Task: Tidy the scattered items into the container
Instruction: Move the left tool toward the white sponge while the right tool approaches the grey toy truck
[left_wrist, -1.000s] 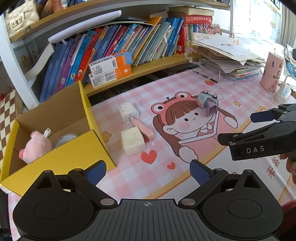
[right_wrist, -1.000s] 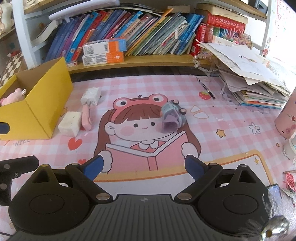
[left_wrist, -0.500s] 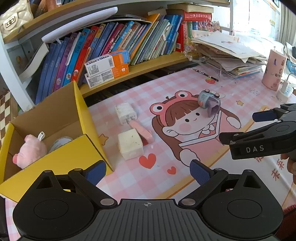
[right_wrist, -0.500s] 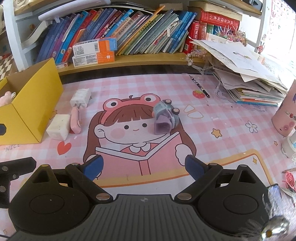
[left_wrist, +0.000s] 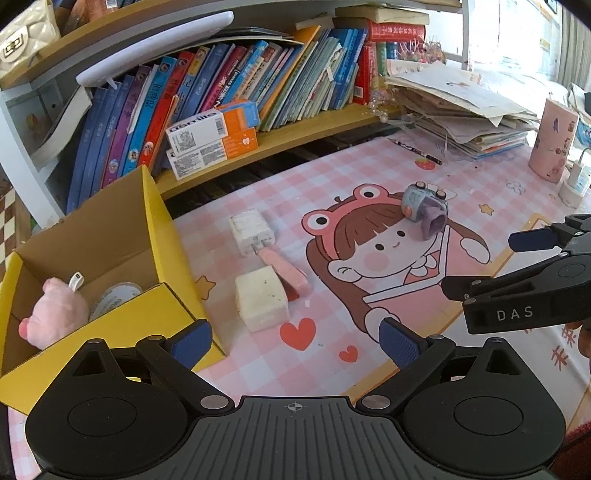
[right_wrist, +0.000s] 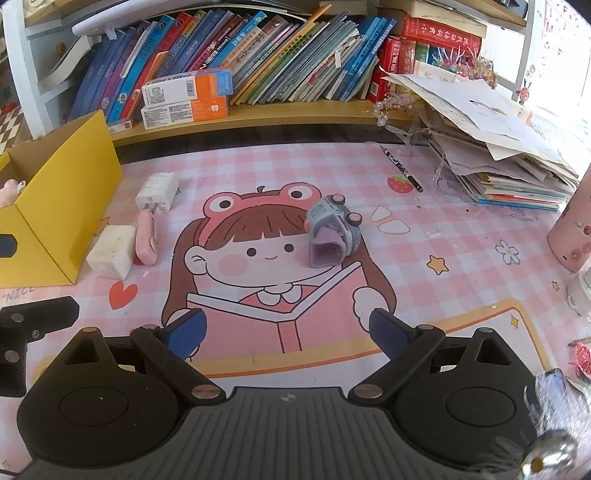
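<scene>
While four stray items wait on the pink checked mat covering the bench (left_wrist: 480, 177), both tools hover spread and empty, apparently sizing up the next pick. The left tool (left_wrist: 295, 339) faces a white block (left_wrist: 261, 298), which sits just beside the yellow cardboard box (left_wrist: 162, 236); a pink bar (left_wrist: 284, 271) leans against the block, and a white plug adapter (left_wrist: 251, 230) lies just beyond, its prongs meeting the bar's far end. That cluster looks the natural work of the left side, being nearest the box. The right tool (right_wrist: 286, 332) points at a grey-blue toy car (right_wrist: 332, 230) lying well apart on the cartoon girl's hair, likely its own target. Inside the box, a pink plush pig (left_wrist: 55, 317) and a round white item (left_wrist: 116, 299) already rest, suggesting the tidying is partly done.
</scene>
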